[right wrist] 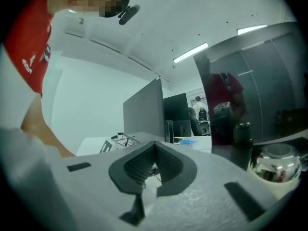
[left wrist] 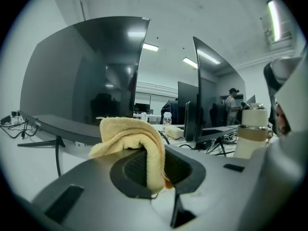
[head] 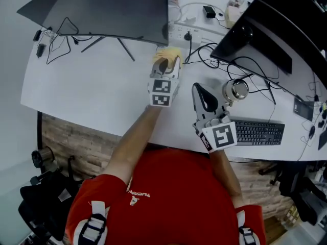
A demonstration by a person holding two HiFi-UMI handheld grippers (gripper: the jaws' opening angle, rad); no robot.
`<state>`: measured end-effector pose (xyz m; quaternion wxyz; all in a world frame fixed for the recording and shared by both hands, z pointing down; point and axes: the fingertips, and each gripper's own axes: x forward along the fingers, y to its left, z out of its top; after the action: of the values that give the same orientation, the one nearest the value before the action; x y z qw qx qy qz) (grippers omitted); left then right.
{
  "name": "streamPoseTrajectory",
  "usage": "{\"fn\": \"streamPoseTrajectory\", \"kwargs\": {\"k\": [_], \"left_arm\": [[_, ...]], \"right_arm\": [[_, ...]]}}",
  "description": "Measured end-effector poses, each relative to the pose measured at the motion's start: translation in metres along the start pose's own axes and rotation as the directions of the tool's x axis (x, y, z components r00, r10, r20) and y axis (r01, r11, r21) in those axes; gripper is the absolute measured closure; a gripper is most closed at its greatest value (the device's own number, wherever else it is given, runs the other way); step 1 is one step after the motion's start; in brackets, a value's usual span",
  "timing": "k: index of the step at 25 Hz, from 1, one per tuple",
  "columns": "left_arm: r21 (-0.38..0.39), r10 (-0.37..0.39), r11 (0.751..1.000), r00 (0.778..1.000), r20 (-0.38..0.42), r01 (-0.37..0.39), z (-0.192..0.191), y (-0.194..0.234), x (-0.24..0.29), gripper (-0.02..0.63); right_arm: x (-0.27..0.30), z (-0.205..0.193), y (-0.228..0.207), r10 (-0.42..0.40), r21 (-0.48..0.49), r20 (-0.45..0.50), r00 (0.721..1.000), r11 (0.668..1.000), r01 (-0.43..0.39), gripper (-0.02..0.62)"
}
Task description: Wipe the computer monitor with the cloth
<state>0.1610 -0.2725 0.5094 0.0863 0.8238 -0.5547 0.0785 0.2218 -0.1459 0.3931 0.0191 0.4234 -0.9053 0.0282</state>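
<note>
A yellow terry cloth is pinched in my left gripper, which is shut on it and held above the white desk. The large dark monitor stands just beyond and left of the cloth, with a gap between them. My right gripper hangs nearer the desk's front edge, shut with nothing between its jaws. A second monitor stands to its right.
A steel bottle stands beside the right gripper, and a black keyboard lies at the front right. Cables and a power strip run between the two monitors. More cables lie at the left.
</note>
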Motion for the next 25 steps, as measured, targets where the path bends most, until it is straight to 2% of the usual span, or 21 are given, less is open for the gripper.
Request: {"fn": "streamPoseTrajectory", "kwargs": {"k": [5, 11, 21, 25], "left_arm": [[-0.006, 0.02, 1.0, 0.999, -0.042, -0.02, -0.013, 0.013, 0.017, 0.551], [-0.002, 0.034, 0.999, 0.999, -0.037, -0.034, -0.008, 0.019, 0.027, 0.551], [0.012, 0.031, 0.999, 0.999, 0.031, -0.031, 0.042, 0.016, 0.019, 0.551], [0.005, 0.003, 1.0, 0.999, 0.042, -0.003, 0.071, 0.009, 0.011, 0.551]], "right_arm": [[0.001, -0.005, -0.008, -0.04, 0.011, -0.013, 0.999, 0.999, 0.04, 0.591], [0.003, -0.009, -0.014, -0.064, 0.024, -0.019, 0.998, 0.998, 0.064, 0.592], [0.004, -0.01, -0.01, -0.046, 0.046, -0.001, 0.999, 0.998, 0.046, 0.592], [0.001, -0.011, -0.008, -0.04, 0.056, 0.008, 0.999, 0.998, 0.039, 0.592]]}}
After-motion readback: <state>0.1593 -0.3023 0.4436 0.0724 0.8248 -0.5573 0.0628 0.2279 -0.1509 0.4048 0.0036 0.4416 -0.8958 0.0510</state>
